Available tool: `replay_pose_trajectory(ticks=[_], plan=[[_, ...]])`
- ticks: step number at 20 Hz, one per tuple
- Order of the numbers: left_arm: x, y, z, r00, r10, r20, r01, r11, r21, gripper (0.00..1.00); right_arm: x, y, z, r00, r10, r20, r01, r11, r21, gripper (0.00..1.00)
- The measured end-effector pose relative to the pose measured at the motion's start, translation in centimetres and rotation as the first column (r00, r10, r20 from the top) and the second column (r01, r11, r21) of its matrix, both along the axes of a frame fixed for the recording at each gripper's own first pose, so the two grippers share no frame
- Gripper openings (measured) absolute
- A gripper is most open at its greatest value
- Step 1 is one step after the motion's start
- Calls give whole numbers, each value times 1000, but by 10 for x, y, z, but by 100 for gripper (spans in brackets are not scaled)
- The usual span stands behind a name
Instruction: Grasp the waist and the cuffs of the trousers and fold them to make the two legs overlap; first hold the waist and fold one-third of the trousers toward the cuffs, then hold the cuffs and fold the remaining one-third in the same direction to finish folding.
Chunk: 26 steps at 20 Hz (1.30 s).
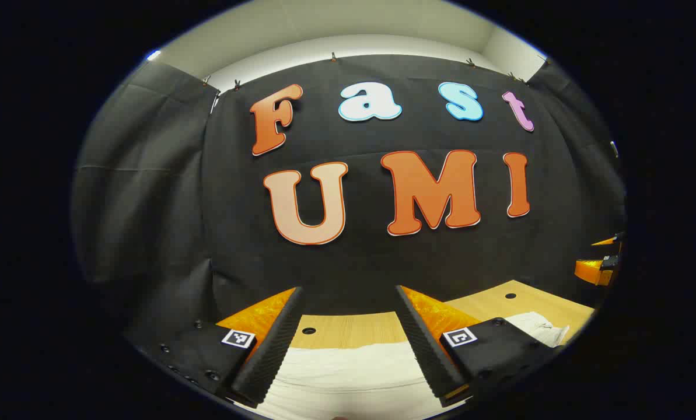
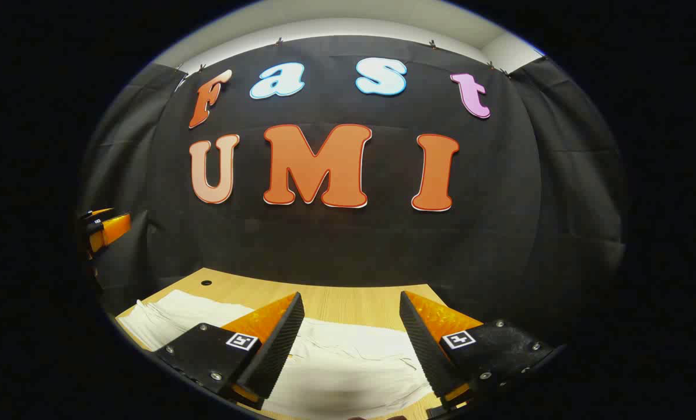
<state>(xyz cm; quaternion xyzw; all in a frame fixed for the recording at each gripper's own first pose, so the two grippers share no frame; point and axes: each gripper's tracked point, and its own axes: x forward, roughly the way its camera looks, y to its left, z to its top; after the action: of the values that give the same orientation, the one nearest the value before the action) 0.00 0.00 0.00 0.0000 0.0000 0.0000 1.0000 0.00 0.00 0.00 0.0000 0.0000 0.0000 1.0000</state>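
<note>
Left gripper view. A light wooden tabletop (image 1: pixel 353 329) runs across the lower part of the frame, with round dark holes in it, one at lower centre and one at lower right. Black cloth (image 1: pixel 149 192) hangs behind and to the left as the booth's wall, clipped along its top edge; a pale wall and ceiling (image 1: pixel 348 26) show above it. The white trousers (image 1: pixel 348 367) lie flat on the tabletop at the bottom centre, and a bunched end of them reaches the lower right. The left gripper (image 1: pixel 348 344) sits above the cloth with its jaws wide apart and nothing between them. At the right edge, mid-height, part of the right gripper (image 1: pixel 601 268) is seen, too cut off to judge.

Right gripper view. The same tabletop (image 2: pixel 353 300) fills the lower band, one hole at lower left. Black cloth covers the back and the right side. The trousers (image 2: pixel 348 373) spread from lower left to bottom centre, creased, with bare wood beyond them. The right gripper (image 2: pixel 350 344) has its jaws wide, holding nothing, over the fabric. The left gripper (image 2: pixel 105 227) appears at the left edge, well apart.
</note>
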Motion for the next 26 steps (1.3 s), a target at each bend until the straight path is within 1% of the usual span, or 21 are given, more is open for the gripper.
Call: replay_pose_trajectory(ticks=[6, 11, 14, 16, 19, 22, 24, 26], plan=[[9, 9, -7, 1000, 17, -16, -18, 999, -28, 100, 7, -3, 0, 1000, -19, -9, 19, 1000, 18, 99], [11, 19, -19, 999, 31, -43, -32, 999, -19, 100, 9, -7, -6, 999, -32, -33, 33, 999, 22, 99], [15, 21, -33, 995, 38, -89, -41, 999, -31, 100, 10, -9, -15, 997, -35, -64, 36, 999, 26, 99], [15, 26, -49, 989, 39, -146, -47, 997, -53, 100, 12, -14, -25, 993, -47, -105, 50, 998, 28, 99], [16, 33, -80, 966, 47, -254, -59, 997, -43, 100, 13, -20, -44, 981, -61, -186, 65, 998, 16, 99], [12, 42, -114, 931, 43, -364, -67, 996, -54, 100, 12, -33, -60, 964, -95, -248, 103, 994, 22, 99], [6, 54, -138, 896, 52, -442, -89, 994, -65, 100, 13, -39, -70, 951, -111, -289, 128, 991, 40, 99], [0, 75, -166, 850, 92, -519, -144, 988, -60, 100, 11, -47, -82, 934, -130, -332, 156, 986, 54, 99]])
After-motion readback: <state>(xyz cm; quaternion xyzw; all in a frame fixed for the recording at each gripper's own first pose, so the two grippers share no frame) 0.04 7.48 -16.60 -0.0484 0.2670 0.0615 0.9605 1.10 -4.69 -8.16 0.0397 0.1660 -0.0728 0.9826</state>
